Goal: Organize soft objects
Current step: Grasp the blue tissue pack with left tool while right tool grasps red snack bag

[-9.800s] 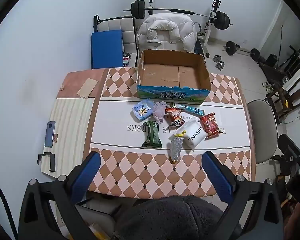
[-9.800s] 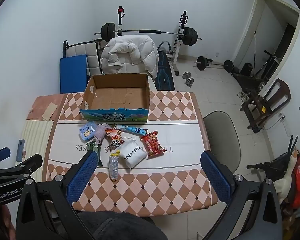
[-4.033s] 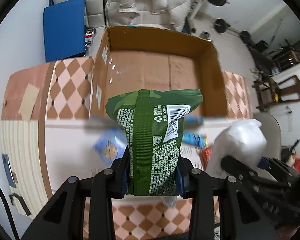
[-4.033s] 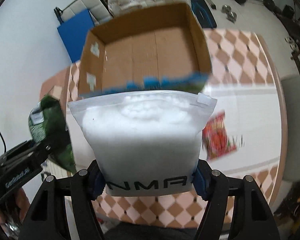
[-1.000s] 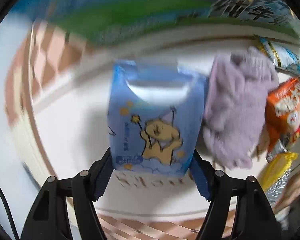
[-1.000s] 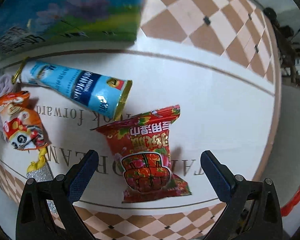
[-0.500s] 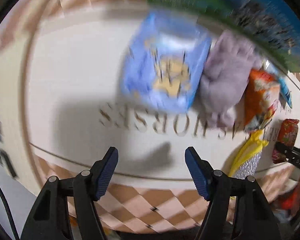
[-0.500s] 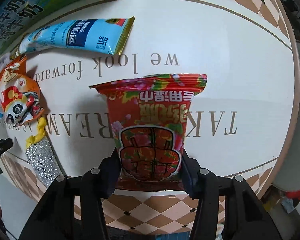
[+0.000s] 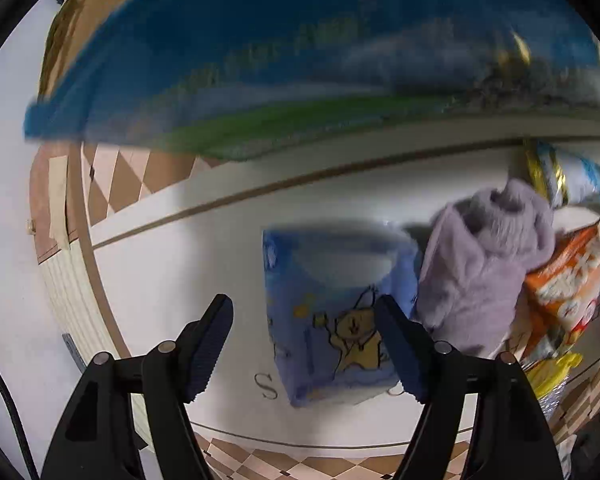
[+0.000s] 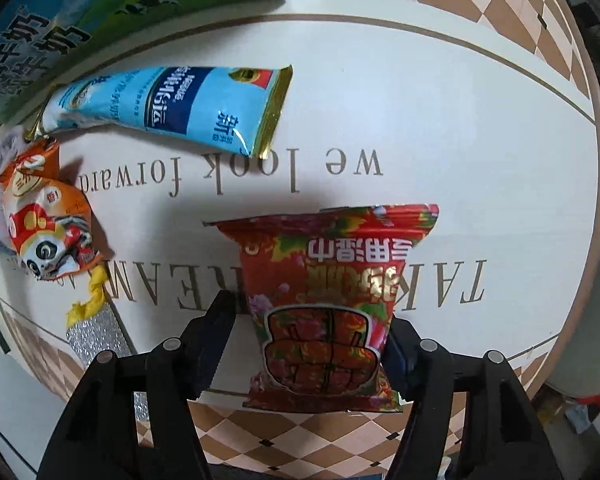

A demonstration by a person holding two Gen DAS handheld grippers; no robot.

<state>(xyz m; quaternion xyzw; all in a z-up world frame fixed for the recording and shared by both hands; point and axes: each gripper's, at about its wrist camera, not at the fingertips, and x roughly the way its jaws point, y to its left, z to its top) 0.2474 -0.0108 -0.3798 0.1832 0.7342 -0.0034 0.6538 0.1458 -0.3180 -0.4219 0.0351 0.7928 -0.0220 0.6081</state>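
Left gripper (image 9: 306, 344) spread wide, off-centre over the blue pack (image 9: 332, 316): right finger above the pack's middle, left finger over bare table (image 9: 172, 280), so a shift right wanted before closing. Pack's long axis running near to far, purple plush (image 9: 480, 272) touching its right edge. Right gripper (image 10: 308, 332) straddling the red packet (image 10: 332, 300), apparently pinched at its near end; box (image 10: 100, 12) far-left.

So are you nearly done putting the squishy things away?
Not yet. The inside of the box is hidden, so nothing shows as packed. The right gripper straddles the red snack bag; the open left gripper hovers over the blue pack. The purple plush, orange packet, light-blue sachet and silver pouch wait on the table.
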